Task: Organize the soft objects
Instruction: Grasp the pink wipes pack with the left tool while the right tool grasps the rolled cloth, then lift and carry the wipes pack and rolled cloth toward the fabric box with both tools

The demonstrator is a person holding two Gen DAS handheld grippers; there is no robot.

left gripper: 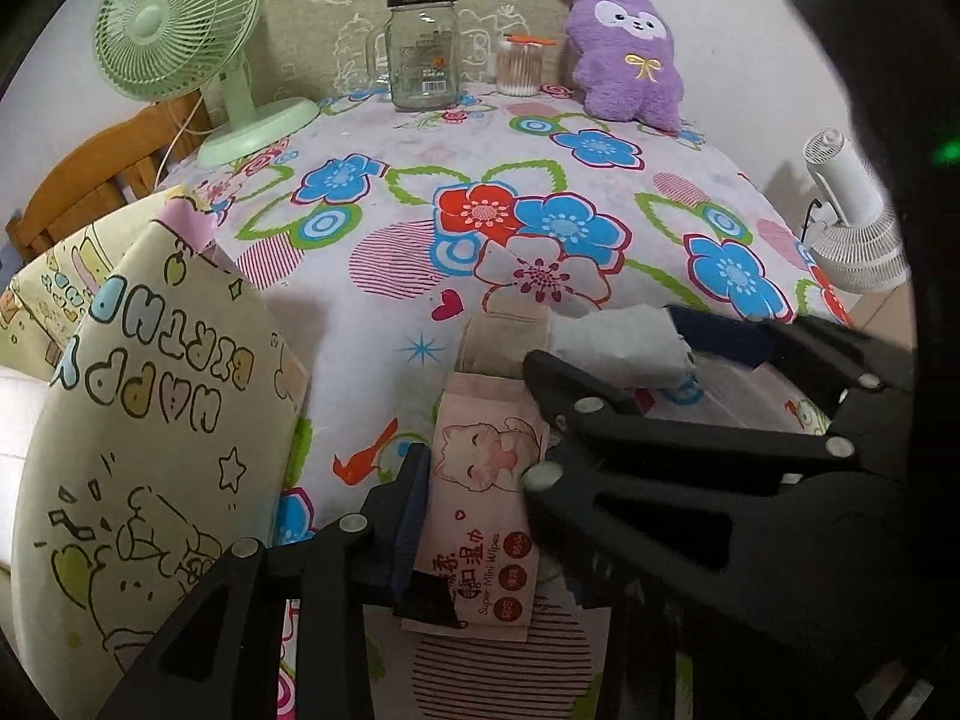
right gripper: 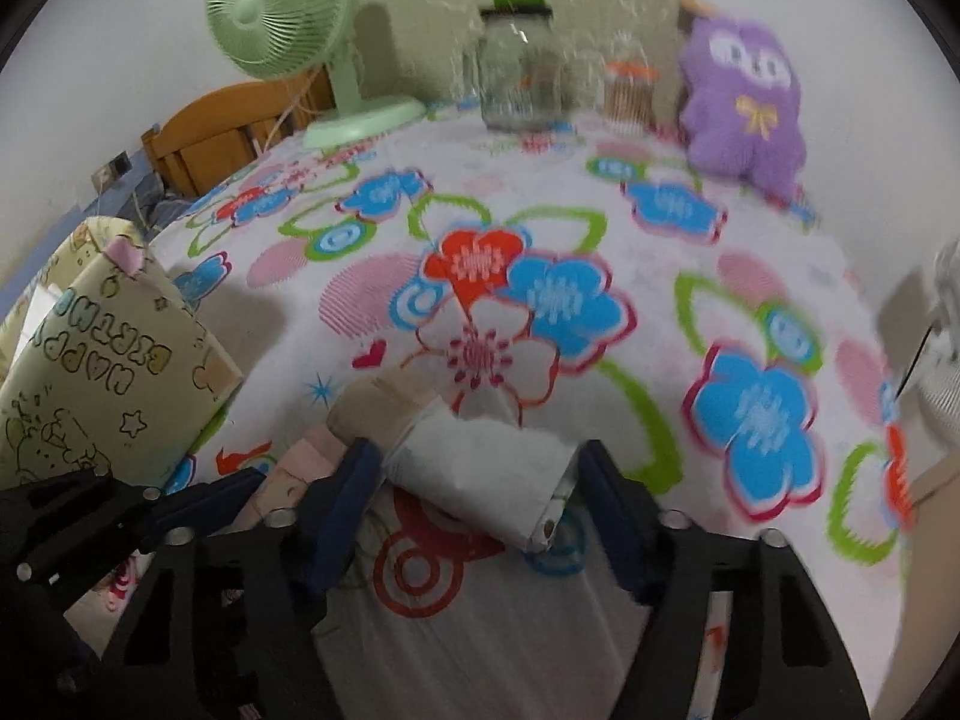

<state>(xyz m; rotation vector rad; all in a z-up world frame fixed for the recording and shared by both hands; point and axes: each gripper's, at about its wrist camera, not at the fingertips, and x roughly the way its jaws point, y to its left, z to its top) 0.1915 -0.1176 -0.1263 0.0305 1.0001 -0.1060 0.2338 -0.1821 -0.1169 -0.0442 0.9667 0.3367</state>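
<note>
Left gripper point(left gripper: 480, 516) clamped on pink wet-wipes pack point(left gripper: 480, 516) lying on floral tablecloth point(left gripper: 420, 138), cat print legible only in left view, right gripper point(right gripper: 480, 480) straddling white tissue packet point(right gripper: 480, 468), pad contact unclear through blur, beige pack point(left gripper: 504, 339) just beyond, birthday box point(left gripper: 150, 420) left, purple plush point(left gripper: 624, 60) far.

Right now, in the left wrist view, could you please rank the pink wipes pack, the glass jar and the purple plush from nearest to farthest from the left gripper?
1. Pink wipes pack, between the left gripper's fingers.
2. Purple plush, far edge, right.
3. Glass jar, far edge, centre; too close to the plush to call.
</note>
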